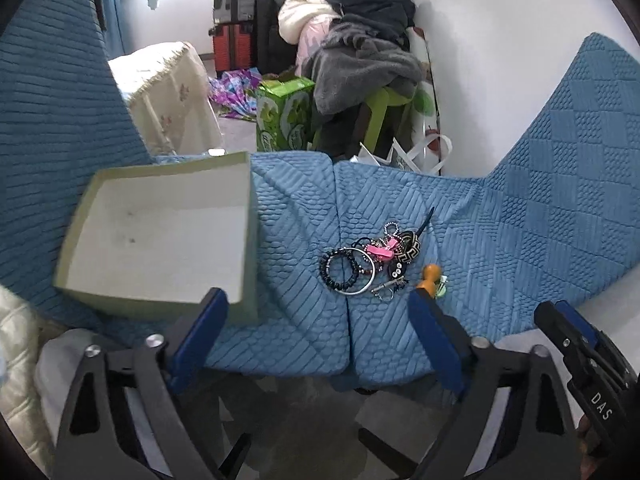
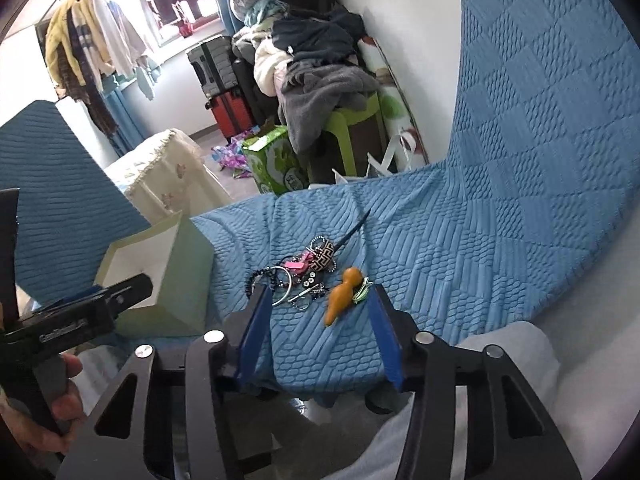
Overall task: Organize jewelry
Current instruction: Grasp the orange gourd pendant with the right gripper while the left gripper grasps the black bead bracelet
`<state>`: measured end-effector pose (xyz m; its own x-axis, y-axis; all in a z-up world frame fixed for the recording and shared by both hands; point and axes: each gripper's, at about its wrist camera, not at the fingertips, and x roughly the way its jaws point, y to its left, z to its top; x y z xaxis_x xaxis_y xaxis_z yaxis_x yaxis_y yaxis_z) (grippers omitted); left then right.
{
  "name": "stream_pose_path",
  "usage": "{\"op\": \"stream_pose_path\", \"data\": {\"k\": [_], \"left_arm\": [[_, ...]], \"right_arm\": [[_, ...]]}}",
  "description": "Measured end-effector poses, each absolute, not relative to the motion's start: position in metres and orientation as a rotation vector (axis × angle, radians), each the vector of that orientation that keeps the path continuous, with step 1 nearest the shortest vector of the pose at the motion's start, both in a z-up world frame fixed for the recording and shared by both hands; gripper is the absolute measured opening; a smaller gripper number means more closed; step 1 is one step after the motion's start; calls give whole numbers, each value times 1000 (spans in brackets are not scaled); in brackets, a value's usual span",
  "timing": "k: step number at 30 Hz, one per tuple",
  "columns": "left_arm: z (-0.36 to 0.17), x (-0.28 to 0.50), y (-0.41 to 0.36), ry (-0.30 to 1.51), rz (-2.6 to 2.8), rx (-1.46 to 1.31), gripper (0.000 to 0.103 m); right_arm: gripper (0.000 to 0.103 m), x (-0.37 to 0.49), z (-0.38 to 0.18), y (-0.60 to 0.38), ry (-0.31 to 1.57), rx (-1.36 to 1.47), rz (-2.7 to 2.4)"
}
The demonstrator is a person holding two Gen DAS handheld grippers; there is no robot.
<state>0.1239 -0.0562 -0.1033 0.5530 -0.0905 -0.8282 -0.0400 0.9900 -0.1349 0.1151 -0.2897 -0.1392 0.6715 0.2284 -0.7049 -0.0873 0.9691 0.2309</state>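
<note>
- A pale green box (image 1: 160, 236) sits open on the blue quilted sofa seat (image 1: 296, 320), showing only its white floor.
- The jewelry pile (image 1: 370, 260) lies right of the box, apart from it.
- The left gripper (image 1: 316, 304) is spread wide, short of the pile.
- The right gripper (image 2: 318, 300) is spread too, with the orange gourd charm (image 2: 342, 294) between its fingertips, ungripped.

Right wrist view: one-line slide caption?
Open right gripper approaches orange gourd beside jewelry pile on blue sofa.
</note>
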Motion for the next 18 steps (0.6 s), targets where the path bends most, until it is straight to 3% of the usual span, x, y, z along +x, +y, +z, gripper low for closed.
{"op": "stream_pose_path", "data": {"k": [7, 18], "left_arm": [[-166, 160, -72, 1093, -46, -172, 67], [-227, 182, -82, 1144, -12, -188, 45]], "right_arm": [[32, 163, -197, -285, 898, 196, 187], [27, 205, -258, -274, 1000, 160, 224]]}}
